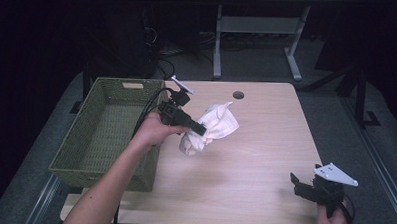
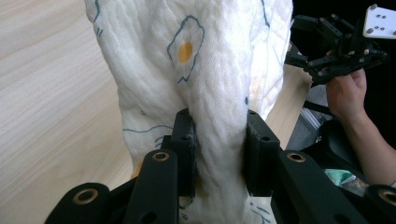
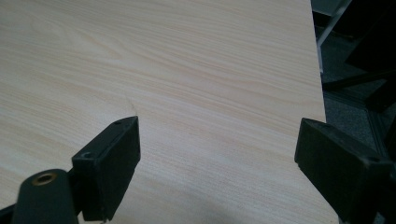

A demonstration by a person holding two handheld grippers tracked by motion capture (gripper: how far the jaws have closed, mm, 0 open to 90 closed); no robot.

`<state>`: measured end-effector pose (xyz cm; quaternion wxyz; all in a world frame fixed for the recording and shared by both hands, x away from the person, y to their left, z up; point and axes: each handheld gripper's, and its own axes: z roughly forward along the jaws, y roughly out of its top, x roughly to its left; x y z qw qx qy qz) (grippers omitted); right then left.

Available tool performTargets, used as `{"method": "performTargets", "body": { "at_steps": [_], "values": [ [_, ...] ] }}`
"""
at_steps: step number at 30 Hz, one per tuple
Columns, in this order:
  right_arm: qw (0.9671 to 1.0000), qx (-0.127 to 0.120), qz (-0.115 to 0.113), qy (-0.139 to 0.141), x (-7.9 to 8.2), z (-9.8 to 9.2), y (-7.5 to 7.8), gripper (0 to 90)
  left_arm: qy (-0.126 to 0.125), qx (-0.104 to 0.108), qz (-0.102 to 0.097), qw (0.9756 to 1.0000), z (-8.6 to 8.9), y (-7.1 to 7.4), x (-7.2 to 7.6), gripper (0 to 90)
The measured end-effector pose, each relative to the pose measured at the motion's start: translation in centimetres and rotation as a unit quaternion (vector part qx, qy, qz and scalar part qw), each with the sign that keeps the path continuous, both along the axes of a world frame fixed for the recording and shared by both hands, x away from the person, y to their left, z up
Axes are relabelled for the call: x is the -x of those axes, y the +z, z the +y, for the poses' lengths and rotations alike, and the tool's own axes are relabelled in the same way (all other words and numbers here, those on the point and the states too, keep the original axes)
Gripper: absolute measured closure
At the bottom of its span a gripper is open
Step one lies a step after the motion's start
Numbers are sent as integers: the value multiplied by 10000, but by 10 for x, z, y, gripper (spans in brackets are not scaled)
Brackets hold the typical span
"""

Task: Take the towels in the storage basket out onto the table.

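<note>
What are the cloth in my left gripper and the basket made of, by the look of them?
The cloth looks like soft crinkled cotton gauze, matte white with printed fried-egg shapes; it bunches between the left gripper jaws. The basket looks woven, perhaps paper cord or plastic rattan, dull olive green with a visible weave.

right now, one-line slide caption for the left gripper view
Left claw shut on a white egg-print cloth above the wooden table.
</note>
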<state>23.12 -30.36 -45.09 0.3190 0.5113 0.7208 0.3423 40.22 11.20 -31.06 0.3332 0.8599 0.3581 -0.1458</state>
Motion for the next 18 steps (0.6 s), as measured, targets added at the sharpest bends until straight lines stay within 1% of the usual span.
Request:
{"method": "performTargets", "body": {
  "at_steps": [7, 9, 11, 18],
  "values": [
    [10000, 8, -11, 10, 0, 0, 0, 139, -68, 1, 51, 10000, -12, -5, -1, 691],
    [10000, 21, -11, 13, 0, 0, 1, 139, -65, 24, 81, 9999, -17, -8, -2, 691],
    [10000, 24, -8, 10, 0, 0, 1, 139, -101, 7, 96, 9999, -20, -11, -3, 691],
    [10000, 8, -18, 18, 0, 0, 1, 139, -103, -16, 161, 9998, -30, -21, -5, 689]
  ]
}}
